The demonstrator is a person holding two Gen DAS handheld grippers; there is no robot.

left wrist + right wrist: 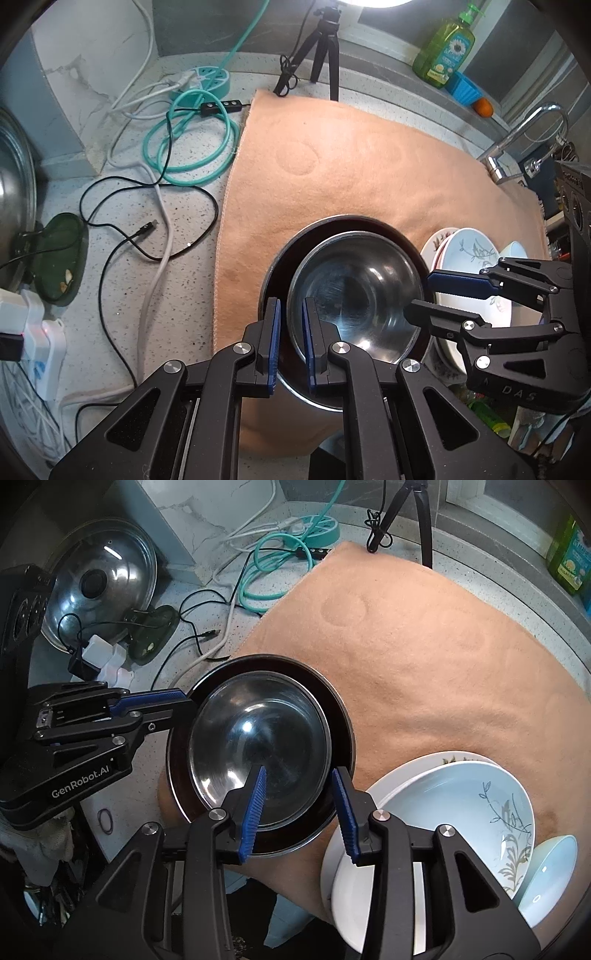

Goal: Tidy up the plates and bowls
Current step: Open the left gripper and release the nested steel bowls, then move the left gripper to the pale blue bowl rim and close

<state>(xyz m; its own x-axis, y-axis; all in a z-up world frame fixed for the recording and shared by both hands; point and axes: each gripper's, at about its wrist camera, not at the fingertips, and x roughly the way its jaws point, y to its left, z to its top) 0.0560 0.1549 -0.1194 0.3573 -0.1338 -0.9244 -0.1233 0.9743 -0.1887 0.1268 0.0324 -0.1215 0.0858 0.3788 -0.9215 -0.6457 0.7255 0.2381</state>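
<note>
A steel bowl (354,291) (258,749) sits nested inside a larger dark bowl (275,258) (341,716) on the peach cloth. My left gripper (290,339) (173,710) straddles the bowls' left rims, its jaws a narrow gap apart, not clamped. My right gripper (299,808) (421,295) is open, its jaws either side of the bowls' right rims. A stack of white and pale blue plates (454,812) (469,254) lies to the right, with a small pale blue bowl (550,871) beside it.
The peach cloth (369,166) covers the speckled counter (110,258). Cables (173,155), a power strip (37,332) and a pot lid (99,579) lie to the left. A tripod (325,48), soap bottle (443,48) and tap (524,136) stand at the back.
</note>
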